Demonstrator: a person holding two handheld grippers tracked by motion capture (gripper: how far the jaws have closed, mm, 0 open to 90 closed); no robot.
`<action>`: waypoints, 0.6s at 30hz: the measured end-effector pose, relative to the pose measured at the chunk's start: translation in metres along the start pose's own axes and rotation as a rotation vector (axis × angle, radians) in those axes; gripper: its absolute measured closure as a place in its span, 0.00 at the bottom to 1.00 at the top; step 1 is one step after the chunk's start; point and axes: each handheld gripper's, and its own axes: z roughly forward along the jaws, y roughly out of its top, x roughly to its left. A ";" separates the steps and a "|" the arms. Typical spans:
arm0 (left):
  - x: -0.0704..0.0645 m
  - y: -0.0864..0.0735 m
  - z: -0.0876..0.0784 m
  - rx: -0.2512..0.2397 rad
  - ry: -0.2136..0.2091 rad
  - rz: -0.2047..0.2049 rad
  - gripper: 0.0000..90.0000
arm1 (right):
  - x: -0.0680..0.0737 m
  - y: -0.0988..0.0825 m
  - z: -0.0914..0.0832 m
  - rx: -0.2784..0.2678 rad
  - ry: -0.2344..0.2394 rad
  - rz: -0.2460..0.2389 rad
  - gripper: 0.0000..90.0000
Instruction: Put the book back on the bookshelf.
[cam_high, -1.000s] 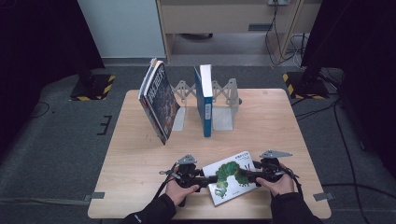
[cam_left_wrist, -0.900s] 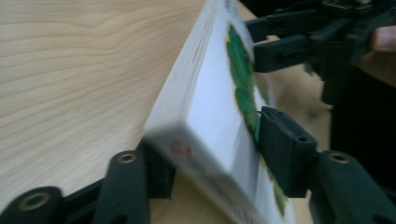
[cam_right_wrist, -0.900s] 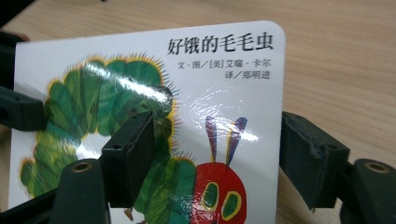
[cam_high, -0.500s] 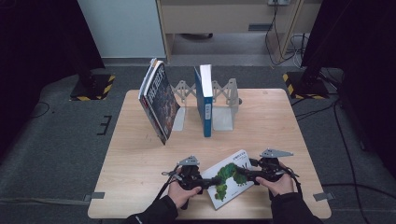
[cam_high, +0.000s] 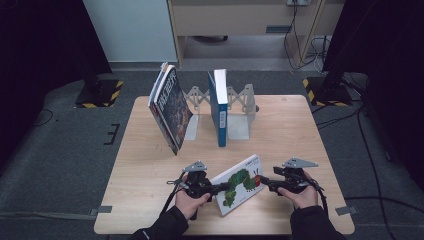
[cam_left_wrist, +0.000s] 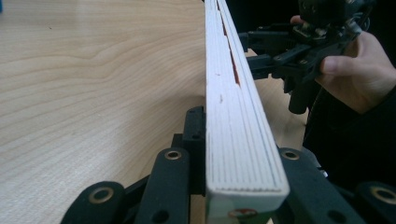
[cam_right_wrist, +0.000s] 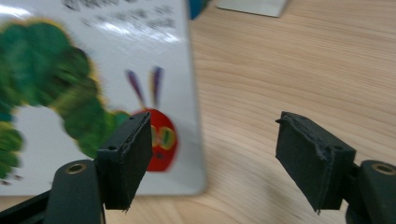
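Note:
A white picture book with a green caterpillar (cam_high: 239, 184) lies near the table's front edge, its left side raised a little off the wood. My left gripper (cam_high: 220, 188) is shut on that left edge; its jaws have just been closing, and in the left gripper view the page block (cam_left_wrist: 238, 140) sits between the pads (cam_left_wrist: 194, 135). My right gripper (cam_high: 264, 181) stands open just off the book's right edge. Its fingers (cam_right_wrist: 126, 158) straddle the cover's corner (cam_right_wrist: 93, 70) without touching, and have just spread slightly.
A dark book (cam_high: 170, 107) leans at the back left of the wooden table (cam_high: 145, 165). A blue book (cam_high: 218, 107) stands upright against grey metal bookends (cam_high: 241, 112). Bare wood lies to either side of my hands.
My left gripper has shut on the book's left edge and risen slightly, tilting the book. The right hand has stayed in place.

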 end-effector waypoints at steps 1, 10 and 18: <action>0.000 0.001 -0.001 -0.002 0.005 0.003 0.83 | -0.002 -0.001 0.000 0.009 -0.020 -0.006 0.28; -0.003 0.012 -0.014 -0.016 0.056 0.026 0.83 | -0.017 -0.006 0.000 0.087 -0.130 -0.018 0.26; -0.004 0.023 -0.031 -0.064 0.094 0.040 0.83 | -0.030 -0.010 0.001 0.151 -0.209 -0.014 0.21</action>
